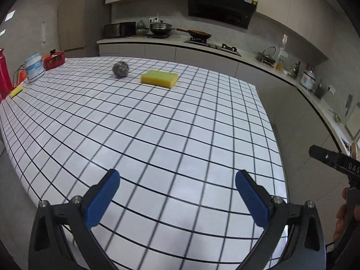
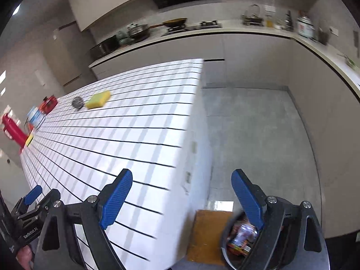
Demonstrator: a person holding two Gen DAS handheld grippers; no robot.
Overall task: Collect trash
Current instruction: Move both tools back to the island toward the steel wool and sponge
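Both of my grippers are empty, with fingers spread wide: the left gripper hovers over the gridded surface, the right gripper past its edge, above the floor. Just below my right fingers sits a dark bin on the floor, already holding crumpled, colourful wrappers, beside a brown board. I judge collection mostly done. Far ahead of the left fingers lie a yellow sponge and a steel scourer; I see no loose trash.
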